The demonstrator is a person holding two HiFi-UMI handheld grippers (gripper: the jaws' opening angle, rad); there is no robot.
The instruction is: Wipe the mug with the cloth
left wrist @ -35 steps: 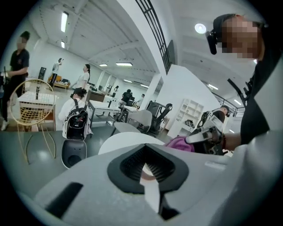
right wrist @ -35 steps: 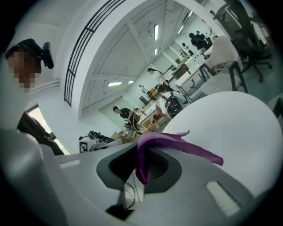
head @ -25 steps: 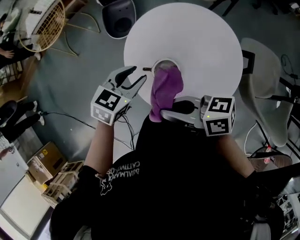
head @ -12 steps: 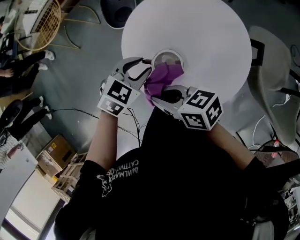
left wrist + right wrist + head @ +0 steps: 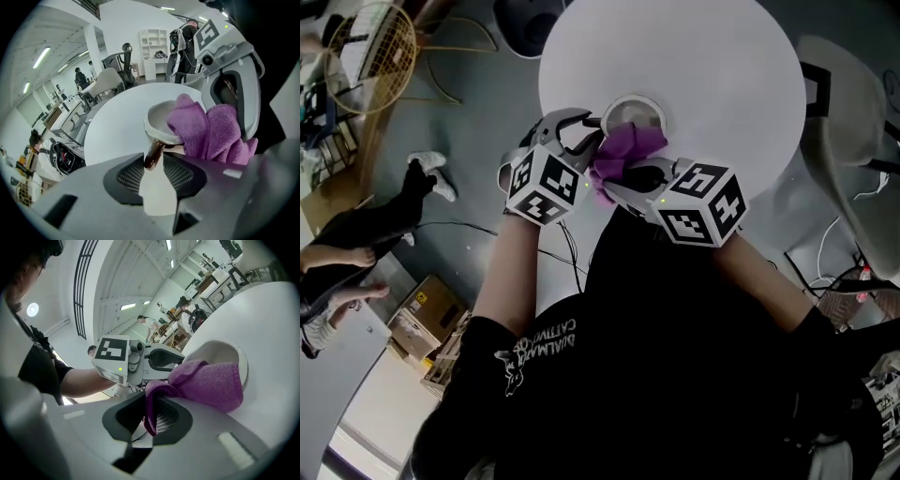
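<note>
Two tools meet at the mug [image 5: 158, 125] on the white counter [image 5: 722, 75]. The left tool [image 5: 154, 164], jaws just closing, straddles its brown handle [image 5: 152, 154] without visibly pressing. The right tool [image 5: 150, 404] pinches the purple cloth [image 5: 206, 380] draped into it. The shirt print [image 5: 539, 342] is mirrored and illegible.

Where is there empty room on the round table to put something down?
The whole far half of the table is bare, from the mug out to the rim. It's crowded only at the near edge, around the mug and purple cloth.

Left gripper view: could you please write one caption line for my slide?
Left gripper, jaws just closing, straddles the mug handle; cloth drapes over the rim.
</note>
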